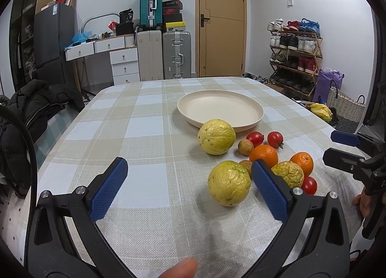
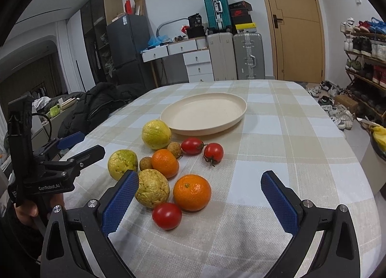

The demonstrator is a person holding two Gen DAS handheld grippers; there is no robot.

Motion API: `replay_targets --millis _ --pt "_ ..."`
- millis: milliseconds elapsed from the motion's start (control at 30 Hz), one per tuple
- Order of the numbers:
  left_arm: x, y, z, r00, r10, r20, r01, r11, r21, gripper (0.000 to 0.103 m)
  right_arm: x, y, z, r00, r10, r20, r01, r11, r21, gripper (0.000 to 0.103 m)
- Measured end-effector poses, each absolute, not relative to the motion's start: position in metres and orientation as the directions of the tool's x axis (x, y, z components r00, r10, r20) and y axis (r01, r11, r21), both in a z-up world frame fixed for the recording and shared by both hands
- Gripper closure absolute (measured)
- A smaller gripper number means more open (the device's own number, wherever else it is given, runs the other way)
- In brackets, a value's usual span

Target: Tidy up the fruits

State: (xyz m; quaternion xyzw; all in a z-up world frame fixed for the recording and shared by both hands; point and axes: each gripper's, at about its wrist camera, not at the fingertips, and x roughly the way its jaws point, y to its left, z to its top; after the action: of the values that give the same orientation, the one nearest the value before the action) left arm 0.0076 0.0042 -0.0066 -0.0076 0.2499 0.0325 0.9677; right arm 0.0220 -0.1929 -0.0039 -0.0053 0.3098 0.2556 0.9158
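Observation:
A cream plate [image 1: 205, 101] [image 2: 193, 111] stands empty on the checked tablecloth. In front of it lie loose fruits: three yellow guavas [image 1: 228, 182] [image 2: 152, 188], two oranges [image 1: 263, 155] [image 2: 192, 192], three red tomatoes [image 2: 167, 215] and two small brown longans [image 1: 245, 147]. My left gripper [image 1: 189, 171] is open and empty, the nearest guava just inside its right finger. My right gripper [image 2: 200, 184] is open and empty, with a guava, an orange and a tomato between its fingers. Each gripper shows at the edge of the other's view.
A dark jacket [image 1: 36, 109] lies on a seat left of the table. Suitcases [image 1: 176, 54], a desk with drawers [image 1: 120, 58] and a door stand behind. A shoe rack [image 1: 294, 56] and bags are at the right. The table [image 1: 135, 133] has bare cloth on the left.

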Motion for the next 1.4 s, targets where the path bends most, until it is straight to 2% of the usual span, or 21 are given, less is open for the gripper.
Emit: replay_targets --millis 200,300,500,567,700,767,1067,1267,1333,1400 --pt "0.007 0.002 -0.007 0.87 0.051 -0.491 -0.051 0.999 0.013 0.001 0.028 -0.195 -0.009 0.637 0.429 -0.64 -0.439 0.885 0.157 0.0" --pt "0.008 -0.001 -0.007 0.866 0.05 -0.497 -0.04 0.999 0.031 0.001 0.03 -0.197 -0.017 0.579 0.465 -0.67 -0.458 0.865 0.204 0.0" --pt "0.01 -0.002 -0.008 0.857 0.045 -0.514 -0.031 0.999 0.035 0.001 0.025 -0.185 -0.026 0.538 0.451 -0.712 -0.484 0.857 0.178 0.003" --pt "0.012 -0.002 -0.009 0.851 0.044 -0.523 -0.027 0.999 0.041 0.001 0.025 -0.181 -0.03 0.511 0.459 -0.726 -0.507 0.844 0.176 0.015" --pt "0.016 -0.003 -0.01 0.842 0.025 -0.539 -0.006 0.999 0.036 0.001 0.021 -0.173 -0.035 0.481 0.471 -0.74 -0.542 0.823 0.171 0.023" --pt "0.019 -0.004 -0.011 0.834 0.011 -0.552 0.01 0.999 0.035 0.001 0.019 -0.168 -0.037 0.473 0.466 -0.748 -0.555 0.817 0.158 0.035" --pt "0.027 -0.014 -0.017 0.809 -0.008 -0.588 0.061 0.996 0.071 0.006 0.016 -0.162 -0.039 0.464 0.474 -0.749 -0.581 0.8 0.146 0.056" --pt "0.037 -0.022 -0.024 0.773 -0.021 -0.634 0.105 0.99 0.095 0.022 0.014 -0.158 -0.039 0.46 0.479 -0.748 -0.605 0.786 0.132 0.068" --pt "0.039 -0.022 -0.026 0.764 -0.03 -0.644 0.112 0.99 0.087 0.028 0.015 -0.158 -0.039 0.464 0.479 -0.745 -0.604 0.786 0.13 0.071" --pt "0.041 -0.023 -0.029 0.754 -0.039 -0.655 0.122 0.989 0.08 0.038 0.013 -0.158 -0.038 0.462 0.486 -0.742 -0.605 0.784 0.136 0.071"
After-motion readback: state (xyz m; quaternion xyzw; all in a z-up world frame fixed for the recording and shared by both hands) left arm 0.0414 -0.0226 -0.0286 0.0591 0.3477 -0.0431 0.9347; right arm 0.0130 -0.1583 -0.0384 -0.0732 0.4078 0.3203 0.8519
